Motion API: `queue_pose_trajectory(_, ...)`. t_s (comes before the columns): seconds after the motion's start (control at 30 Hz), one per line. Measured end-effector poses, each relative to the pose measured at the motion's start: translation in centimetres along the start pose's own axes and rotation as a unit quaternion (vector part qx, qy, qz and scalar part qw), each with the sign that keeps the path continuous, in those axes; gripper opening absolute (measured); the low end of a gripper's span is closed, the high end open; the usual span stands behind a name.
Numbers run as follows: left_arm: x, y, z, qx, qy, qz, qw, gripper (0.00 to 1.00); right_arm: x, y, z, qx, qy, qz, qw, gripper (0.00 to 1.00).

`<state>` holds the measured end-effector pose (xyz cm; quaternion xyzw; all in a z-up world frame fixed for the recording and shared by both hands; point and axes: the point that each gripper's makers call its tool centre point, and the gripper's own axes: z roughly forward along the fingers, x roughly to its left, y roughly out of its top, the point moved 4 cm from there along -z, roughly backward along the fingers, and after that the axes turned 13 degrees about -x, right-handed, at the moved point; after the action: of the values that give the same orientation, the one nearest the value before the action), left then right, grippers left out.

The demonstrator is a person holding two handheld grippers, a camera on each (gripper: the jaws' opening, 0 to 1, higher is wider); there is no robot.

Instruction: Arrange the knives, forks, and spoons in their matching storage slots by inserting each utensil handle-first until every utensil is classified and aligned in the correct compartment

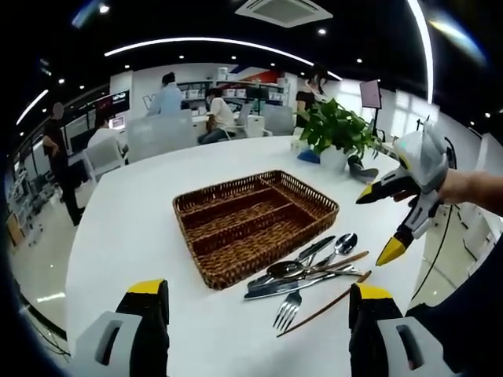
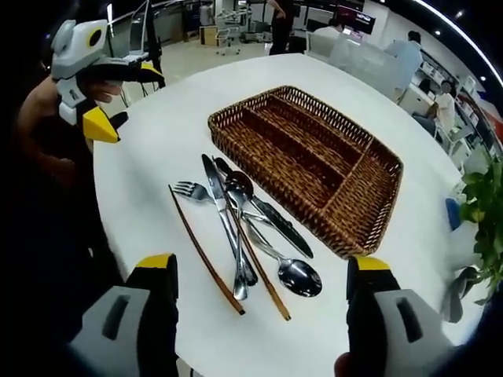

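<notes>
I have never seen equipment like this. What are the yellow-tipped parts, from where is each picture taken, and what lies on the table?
There is no robot here. A person holds one hand tool in each hand, each with two jaws tipped in yellow, and a camera rides on each tool. The left gripper view looks past the left gripper and also catches the right gripper in the air at the right. The right gripper view looks past the right gripper's own jaws and sees the left gripper raised at upper left. Both are open and hold nothing. On the white table stands a wicker tray with empty compartments. Beside it lies a loose pile: a fork, a knife, spoons and brown chopsticks.
</notes>
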<state>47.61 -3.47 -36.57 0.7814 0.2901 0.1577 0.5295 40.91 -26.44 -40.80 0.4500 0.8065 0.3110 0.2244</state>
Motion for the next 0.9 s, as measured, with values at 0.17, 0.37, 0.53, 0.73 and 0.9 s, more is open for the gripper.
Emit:
queue_pose_trajectory(0.17, -0.1, -0.2, 0.1, 0.000, -0.003, -0.002, 1.0000, 1.00, 0.1, -0.3, 0.5, 0.002, 0.010, -0.003, 0.9999, 0.91)
queue_pose_trajectory(0.37, -0.3, -0.4, 0.3, 0.000, -0.009, -0.005, 0.9999, 1.00, 0.3, -0.9, 1.2, -0.001, 0.029, -0.002, 0.9996, 0.87)
queue_pose_trajectory(0.53, -0.6, -0.5, 0.3, 0.001, -0.015, -0.004, 0.9999, 1.00, 0.9, -1.6, 2.2, 0.008, 0.045, 0.001, 0.9990, 0.87)
queue_pose_trajectory(0.73, -0.8, -0.7, 0.1, 0.001, -0.017, -0.005, 0.9998, 1.00, 1.7, -2.4, 3.2, 0.020, 0.065, -0.008, 0.9977, 0.86)
queue_pose_trajectory(0.9, -0.8, -0.8, 0.1, 0.005, -0.017, -0.004, 0.9998, 1.00, 2.1, -2.8, 4.0, 0.028, 0.079, -0.008, 0.9964, 0.83)
